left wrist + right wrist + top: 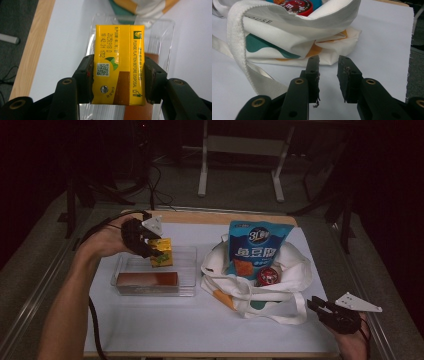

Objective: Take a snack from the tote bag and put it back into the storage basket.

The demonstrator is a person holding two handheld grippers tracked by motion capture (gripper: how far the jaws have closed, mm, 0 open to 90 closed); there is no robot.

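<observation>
My left gripper (155,251) (117,77) is shut on a yellow drink carton (162,253) (118,65) and holds it above a clear plastic tray (186,265) (165,30). A brown carton (147,280) (136,113) lies flat in that tray. My right gripper (316,305) (328,75) hovers low at the table's front right with its jaws a little apart and nothing between them, just short of a white tote bag (292,270) (294,32).
The tote bag holds a blue snack pouch (256,247) and a red round tin (267,276) (298,6). Its strap (239,50) trails across the white table sheet (200,325). A wooden table edge (32,50) runs behind the tray.
</observation>
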